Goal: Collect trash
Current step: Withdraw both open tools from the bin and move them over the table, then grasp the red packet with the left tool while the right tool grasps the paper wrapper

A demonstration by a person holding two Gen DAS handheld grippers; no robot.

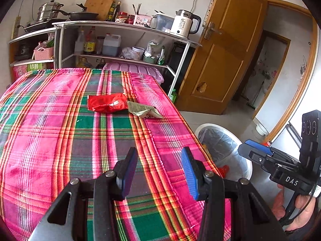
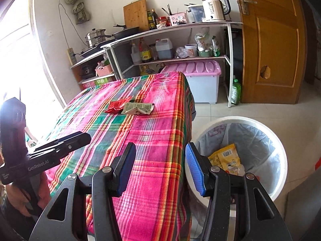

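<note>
Plaid pink-and-green cloth covers the table, which fills most of both views. White round plastic bin with clear liner stands on the floor just beside the table's right edge, holding a yellow wrapper. Crumpled red foil packet lies mid-table, touching a pale printed paper wrapper on its right. Left gripper hovers over the near cloth, jaws spread, empty. Right gripper likewise spread and empty, between table edge and bin.

Kettle on shelf beside door.
</note>
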